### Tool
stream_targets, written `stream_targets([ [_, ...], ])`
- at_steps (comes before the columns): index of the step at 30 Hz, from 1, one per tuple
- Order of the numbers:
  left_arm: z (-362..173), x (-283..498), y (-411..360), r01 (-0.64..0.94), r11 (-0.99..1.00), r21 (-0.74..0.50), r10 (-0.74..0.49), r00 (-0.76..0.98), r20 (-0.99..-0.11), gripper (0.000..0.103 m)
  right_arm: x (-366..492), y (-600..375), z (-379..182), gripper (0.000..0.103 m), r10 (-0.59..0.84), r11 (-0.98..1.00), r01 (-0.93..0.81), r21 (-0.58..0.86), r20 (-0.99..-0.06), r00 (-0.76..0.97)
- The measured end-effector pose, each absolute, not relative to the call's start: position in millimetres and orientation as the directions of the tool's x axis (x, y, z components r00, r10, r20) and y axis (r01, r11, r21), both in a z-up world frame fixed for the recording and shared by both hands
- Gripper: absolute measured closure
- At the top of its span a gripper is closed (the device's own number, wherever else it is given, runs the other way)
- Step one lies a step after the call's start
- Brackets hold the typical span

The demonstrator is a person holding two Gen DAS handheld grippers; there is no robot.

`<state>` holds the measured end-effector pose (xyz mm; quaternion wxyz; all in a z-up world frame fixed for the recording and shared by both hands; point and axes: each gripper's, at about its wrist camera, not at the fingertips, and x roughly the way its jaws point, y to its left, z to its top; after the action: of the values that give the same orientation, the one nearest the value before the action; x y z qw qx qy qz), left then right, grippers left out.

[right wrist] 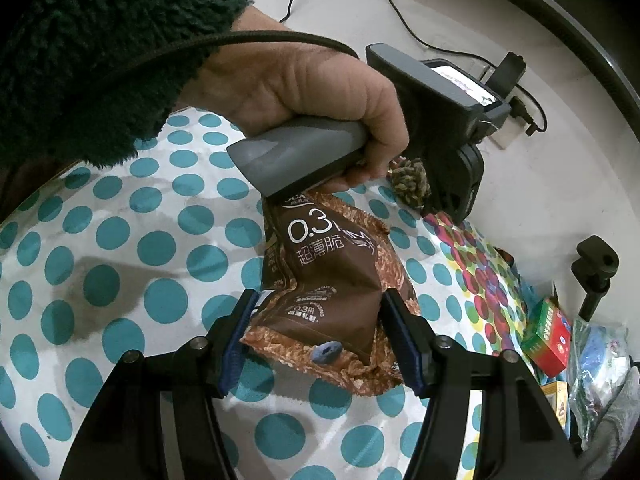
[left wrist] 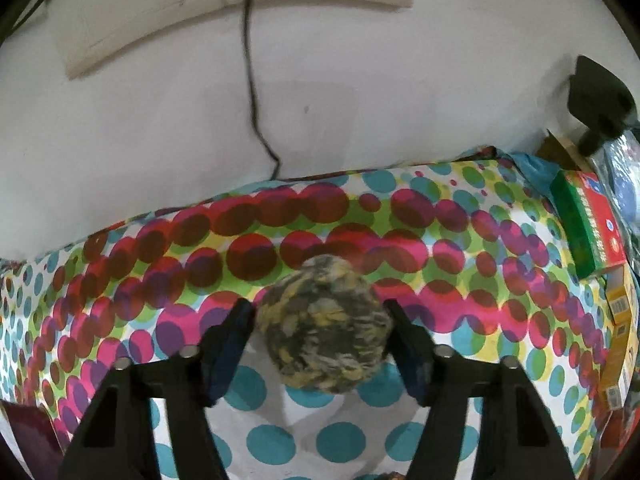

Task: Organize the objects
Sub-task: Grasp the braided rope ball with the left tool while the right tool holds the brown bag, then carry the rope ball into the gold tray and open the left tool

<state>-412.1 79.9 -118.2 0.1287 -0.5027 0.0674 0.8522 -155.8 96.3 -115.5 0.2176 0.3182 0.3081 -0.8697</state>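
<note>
Two tools grip: left tool [left wrist: 320, 312] pinches yarn ball [left wrist: 324, 324], right tool [right wrist: 316, 312] clamps snack bag [right wrist: 332, 292].

Both wrist views look steeply down, close, sharing the dotted cloth [left wrist: 280, 440].

Right hand-held gripper [right wrist: 318, 334] clamps a brown snack packet [right wrist: 332, 280] above the dotted counter [right wrist: 120, 248]. Beyond, a hand [right wrist: 312, 96] in a green fleece sleeve [right wrist: 100, 40] holds the left hand-held gripper [right wrist: 436, 196] at a mottled yarn ball [right wrist: 410, 180].
</note>
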Motion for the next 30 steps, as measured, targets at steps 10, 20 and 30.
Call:
stream_targets([
  [10,-108.1,-391.7,79.9,-0.280,-0.957,0.072,0.090,-0.524,-0.847,0.047,-155.0,96.1,-115.4,0.043,-0.174,-0.710,0.571,-0.413,-0.683,-0.710],
  [20,-85.3,-335.8,61.1,-0.216,-0.974,0.064,0.072,-0.565,-0.822,0.047,-154.2,95.2,-115.3,0.043,-0.179,-0.712,0.575,-0.404,-0.687,-0.704],
  [30,-88.9,-293.5,-9.1,0.022,-0.999,0.026,-0.034,-0.596,-0.802,0.046,-152.1,91.7,-117.5,0.045,-0.163,-0.705,0.564,-0.429,-0.677,-0.718],
])
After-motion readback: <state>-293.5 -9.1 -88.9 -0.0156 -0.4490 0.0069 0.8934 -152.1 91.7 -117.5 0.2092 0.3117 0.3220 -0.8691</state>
